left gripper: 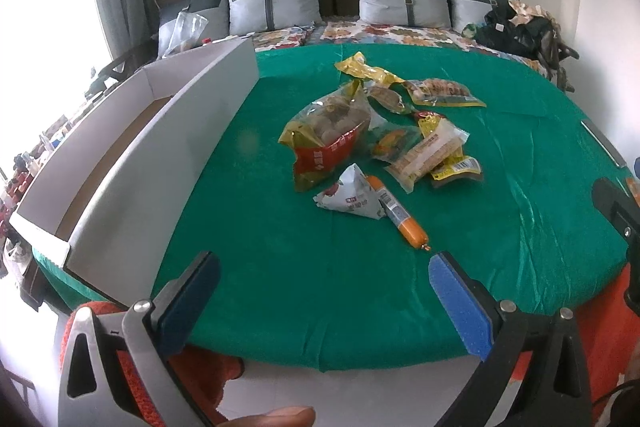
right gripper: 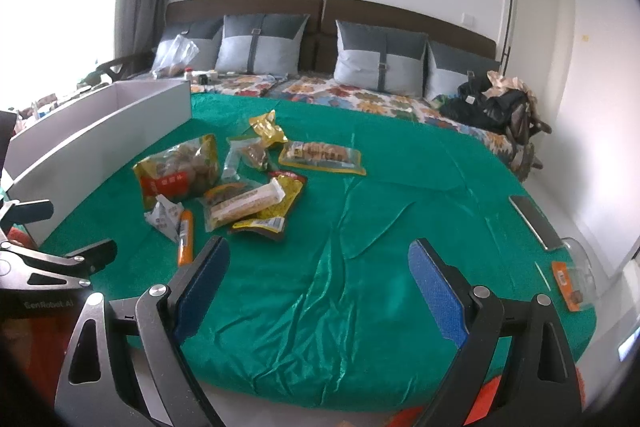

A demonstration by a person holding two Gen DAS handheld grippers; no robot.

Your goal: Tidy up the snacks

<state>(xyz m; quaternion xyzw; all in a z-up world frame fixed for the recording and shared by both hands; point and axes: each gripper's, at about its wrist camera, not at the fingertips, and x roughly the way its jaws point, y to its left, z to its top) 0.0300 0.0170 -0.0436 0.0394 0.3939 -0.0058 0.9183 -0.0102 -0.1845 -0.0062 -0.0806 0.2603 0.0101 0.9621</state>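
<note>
Both the left gripper (left gripper: 324, 291) and the right gripper (right gripper: 318, 279) hover over the near edge of the green cloth (left gripper: 500, 187) with their blue-padded fingers spread wide and nothing between them. In the left wrist view the snack pile (left gripper: 384, 131) lies on the cloth at about 12 o'clock from that gripper, an orange sausage stick (left gripper: 400, 215) nearest it, and the white cardboard box (left gripper: 160, 131) stands at 10 o'clock. From the right gripper the pile sits at 11 o'clock.
</note>
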